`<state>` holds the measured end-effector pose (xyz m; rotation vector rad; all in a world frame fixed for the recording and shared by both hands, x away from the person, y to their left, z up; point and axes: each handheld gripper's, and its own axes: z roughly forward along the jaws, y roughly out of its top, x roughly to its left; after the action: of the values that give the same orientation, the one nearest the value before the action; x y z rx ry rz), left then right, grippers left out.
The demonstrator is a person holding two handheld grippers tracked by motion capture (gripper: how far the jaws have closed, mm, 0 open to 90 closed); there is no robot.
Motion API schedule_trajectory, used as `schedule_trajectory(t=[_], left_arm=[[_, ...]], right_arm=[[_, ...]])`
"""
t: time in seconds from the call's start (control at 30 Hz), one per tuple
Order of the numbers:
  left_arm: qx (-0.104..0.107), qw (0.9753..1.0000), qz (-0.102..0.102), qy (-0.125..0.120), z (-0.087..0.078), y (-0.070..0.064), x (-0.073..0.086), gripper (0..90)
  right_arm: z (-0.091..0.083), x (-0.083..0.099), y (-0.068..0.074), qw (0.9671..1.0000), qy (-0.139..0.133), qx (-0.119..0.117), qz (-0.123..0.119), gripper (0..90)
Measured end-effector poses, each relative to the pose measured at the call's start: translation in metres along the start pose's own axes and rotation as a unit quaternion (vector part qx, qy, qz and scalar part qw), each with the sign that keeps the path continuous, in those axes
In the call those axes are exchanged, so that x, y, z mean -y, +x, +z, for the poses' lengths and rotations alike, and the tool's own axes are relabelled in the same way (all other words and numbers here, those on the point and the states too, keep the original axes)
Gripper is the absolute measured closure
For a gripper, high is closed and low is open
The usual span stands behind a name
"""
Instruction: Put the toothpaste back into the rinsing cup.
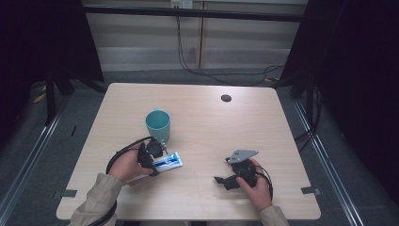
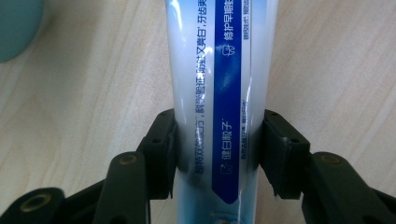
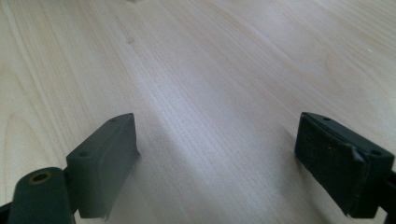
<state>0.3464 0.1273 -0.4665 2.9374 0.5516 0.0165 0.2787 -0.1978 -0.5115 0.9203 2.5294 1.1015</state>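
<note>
Worktop (image 1: 202, 117): pale wood grain, grommet hole (image 1: 226, 98) at the far side.
Left claw (image 2: 218, 144): clamped on toothpaste tube (image 2: 219, 70), near teal cup (image 1: 158, 124).
Right claw (image 3: 219, 163): jaws wide apart, holding nothing.
Room: grey floor, dark curtains.

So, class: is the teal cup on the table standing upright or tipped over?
Upright. In the high view the teal cup stands on its base on the table, with its round open mouth facing up, beside the left gripper.

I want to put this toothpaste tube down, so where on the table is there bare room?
Bare wood runs behind the teal cup toward the dark round cap, and between both hand-held grippers. It is crowded where the toothpaste tube lies near the cup.
</note>
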Motion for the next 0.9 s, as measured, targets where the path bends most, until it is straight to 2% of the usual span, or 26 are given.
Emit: schedule_trajectory(t=[0.13,0.2,0.23,0.27,0.33,0.43,0.47,0.5,0.57,0.6,0.63,0.7,0.77,0.9], left_arm=[[0.000,0.9999,0.005,0.010,-0.001,0.000,-0.002,56.3],[0.000,1.0000,-0.002,0.008,-0.004,0.000,-0.002,63.5],[0.001,1.0000,-0.005,0.007,-0.007,0.001,-0.002,63.5],[0.004,0.9998,-0.018,-0.001,-0.009,0.002,0.000,70.0],[0.000,0.9997,-0.024,-0.008,-0.010,0.000,0.002,71.8],[-0.002,0.9997,-0.022,-0.015,-0.011,0.000,0.003,72.8],[0.009,0.9994,-0.021,-0.024,-0.012,0.000,0.006,73.2],[0.009,0.9994,-0.021,-0.024,-0.012,0.000,0.006,73.3],[0.012,0.9985,-0.025,-0.048,-0.014,-0.002,0.009,73.3],[0.018,0.9983,-0.024,-0.050,-0.017,-0.002,0.009,73.4],[0.015,0.9975,-0.028,-0.063,-0.019,-0.002,0.011,73.4],[0.013,0.9968,-0.029,-0.073,-0.025,0.000,0.013,73.4],[0.010,0.9949,-0.038,-0.093,-0.031,0.000,0.016,73.4],[0.010,0.9892,-0.054,-0.136,-0.044,0.002,0.024,73.4]], right_arm=[[0.000,0.000,0.000,1.0000,0.000,0.001,0.000,12.6],[0.000,0.000,0.000,1.0000,0.000,0.000,-0.001,12.7],[0.000,0.000,0.000,1.0000,0.000,0.000,-0.001,12.7],[0.000,0.000,0.000,1.0000,0.000,0.000,0.000,12.7],[0.000,0.000,0.000,1.0000,0.000,0.000,0.000,12.7],[0.000,0.000,0.000,1.0000,0.000,0.000,0.000,12.7],[0.000,0.000,0.000,1.0000,0.000,0.000,0.000,12.7],[0.000,0.000,0.000,1.0000,0.000,0.000,0.000,12.7],[0.000,0.000,0.000,1.0000,0.000,0.000,0.000,12.6],[0.000,0.000,0.000,1.0000,0.000,0.000,0.000,12.7],[0.000,0.000,0.000,1.0000,0.000,0.000,0.000,12.7],[0.000,0.000,0.000,1.0000,0.000,0.000,0.000,12.7],[0.000,0.000,0.000,1.0000,0.000,0.000,0.000,12.7],[0.000,0.000,0.000,1.0000,0.000,0.000,0.000,12.7]])
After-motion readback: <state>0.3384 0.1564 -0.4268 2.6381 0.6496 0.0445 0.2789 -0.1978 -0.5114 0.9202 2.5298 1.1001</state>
